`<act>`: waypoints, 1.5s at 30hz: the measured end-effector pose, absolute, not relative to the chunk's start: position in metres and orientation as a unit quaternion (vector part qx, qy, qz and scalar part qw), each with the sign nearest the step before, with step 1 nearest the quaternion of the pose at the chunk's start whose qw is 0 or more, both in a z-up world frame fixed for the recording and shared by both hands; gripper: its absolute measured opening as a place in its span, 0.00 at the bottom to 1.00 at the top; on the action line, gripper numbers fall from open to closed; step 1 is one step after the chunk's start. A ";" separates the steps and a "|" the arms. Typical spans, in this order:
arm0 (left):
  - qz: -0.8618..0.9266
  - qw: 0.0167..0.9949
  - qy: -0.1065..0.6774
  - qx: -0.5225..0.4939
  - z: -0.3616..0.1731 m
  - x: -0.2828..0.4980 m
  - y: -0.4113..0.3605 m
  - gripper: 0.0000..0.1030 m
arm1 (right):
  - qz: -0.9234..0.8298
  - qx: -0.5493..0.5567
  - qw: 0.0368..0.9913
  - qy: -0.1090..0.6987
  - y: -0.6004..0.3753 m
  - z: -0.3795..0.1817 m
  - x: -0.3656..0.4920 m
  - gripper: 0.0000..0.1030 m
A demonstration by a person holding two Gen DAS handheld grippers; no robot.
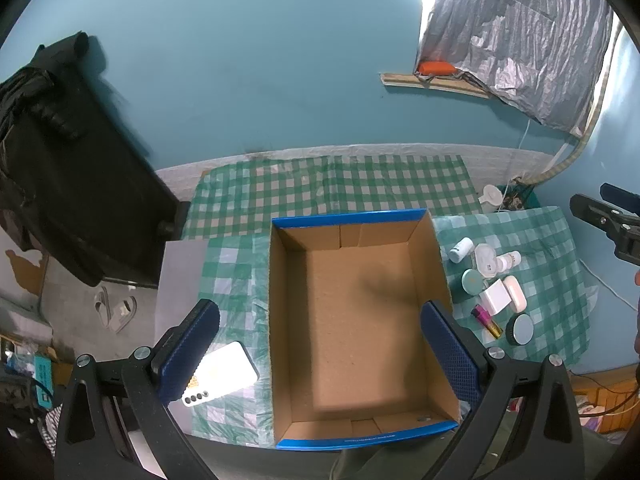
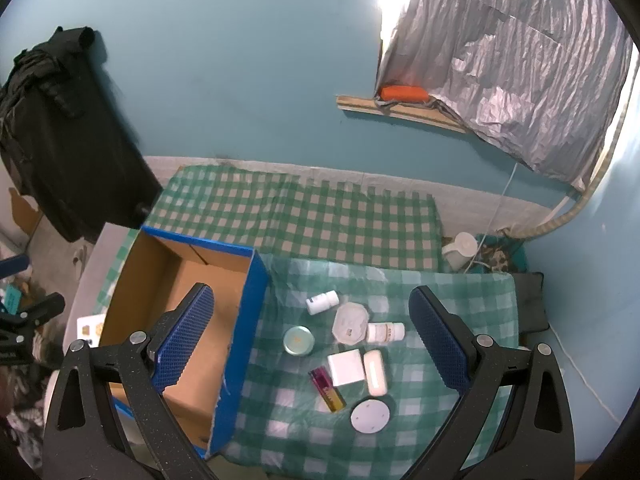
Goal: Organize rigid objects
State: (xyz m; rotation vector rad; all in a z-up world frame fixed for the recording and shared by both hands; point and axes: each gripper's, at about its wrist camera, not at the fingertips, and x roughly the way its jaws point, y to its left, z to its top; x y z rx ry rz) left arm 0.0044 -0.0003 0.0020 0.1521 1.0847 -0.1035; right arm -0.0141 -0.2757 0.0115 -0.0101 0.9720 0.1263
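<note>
1. left gripper [image 1: 320, 356] hangs over the open box [image 1: 280, 320], jaws spread wide, nothing between the pads.
2. right gripper [image 2: 312, 340] hangs over the small items, jaws also wide apart and holding nothing.
3. the box sits on the checked cloth [image 2: 460, 380], blue-edged, its brown floor bare.
4. right of the box, in a loose cluster on the cloth: a white bottle [image 2: 322, 302], a clear lidded dish [image 2: 351, 323], a second bottle [image 2: 386, 332] touching the dish, a teal jar [image 2: 298, 340], a white square box [image 2: 346, 367], a white case [image 2: 375, 372] just beside it, a pink-gold tube [image 2: 327, 389], a grey round disc [image 2: 370, 416].
5. a white phone [image 1: 224, 372] lies left of the box.
</note>
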 end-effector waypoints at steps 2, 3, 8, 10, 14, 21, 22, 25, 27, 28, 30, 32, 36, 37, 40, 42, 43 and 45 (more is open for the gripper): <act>-0.049 0.852 0.516 0.071 0.001 0.005 0.001 0.98 | 0.061 -0.005 0.882 0.467 -0.276 0.010 -0.014 0.96; -0.050 0.852 0.516 0.070 0.002 0.005 0.001 0.98 | 0.061 -0.006 0.881 0.469 -0.276 0.007 -0.012 0.96; -0.046 0.854 0.516 0.059 0.003 0.007 0.004 0.98 | 0.063 -0.008 0.879 0.473 -0.274 0.004 -0.010 0.96; -0.048 0.853 0.517 0.057 0.000 0.009 0.007 0.98 | 0.063 -0.009 0.879 0.473 -0.274 0.004 -0.010 0.96; -0.049 0.852 0.518 0.059 -0.001 0.009 0.007 0.98 | 0.062 -0.009 0.878 0.474 -0.272 0.003 -0.009 0.96; -0.050 0.851 0.518 0.061 -0.003 0.010 0.007 0.98 | 0.063 -0.009 0.878 0.474 -0.272 0.004 -0.009 0.96; -0.050 0.852 0.518 0.062 -0.003 0.010 0.007 0.98 | 0.062 -0.009 0.878 0.475 -0.272 0.003 -0.009 0.96; -0.052 0.852 0.517 0.059 -0.004 0.010 0.009 0.98 | 0.063 -0.009 0.878 0.475 -0.272 0.003 -0.008 0.96; -0.052 0.853 0.517 0.058 -0.004 0.010 0.010 0.98 | 0.063 -0.009 0.878 0.475 -0.272 0.004 -0.009 0.96; -0.052 0.852 0.517 0.059 -0.004 0.011 0.010 0.98 | 0.063 -0.010 0.878 0.474 -0.272 0.003 -0.009 0.96; -0.051 0.852 0.517 0.060 -0.004 0.011 0.010 0.98 | 0.063 -0.010 0.878 0.475 -0.272 0.003 -0.008 0.96; -0.051 0.852 0.518 0.059 -0.004 0.011 0.011 0.98 | 0.062 -0.010 0.878 0.475 -0.271 0.003 -0.008 0.96; -0.051 0.851 0.519 0.060 -0.004 0.012 0.012 0.98 | 0.062 -0.011 0.877 0.477 -0.268 0.001 -0.008 0.96; -0.051 0.851 0.519 0.060 -0.005 0.012 0.013 0.98 | 0.063 -0.011 0.877 0.477 -0.268 0.002 -0.008 0.96; -0.049 0.850 0.521 0.061 -0.006 0.012 0.015 0.98 | 0.064 -0.012 0.876 0.478 -0.266 0.000 -0.010 0.96; -0.048 0.849 0.523 0.060 -0.007 0.012 0.017 0.98 | 0.064 -0.012 0.876 0.477 -0.266 0.000 -0.010 0.96; -0.048 0.849 0.523 0.059 -0.007 0.012 0.017 0.98 | 0.065 -0.013 0.876 0.477 -0.265 -0.002 -0.011 0.96; -0.048 0.848 0.524 0.059 -0.007 0.012 0.017 0.98 | 0.065 -0.013 0.876 0.478 -0.266 -0.001 -0.011 0.96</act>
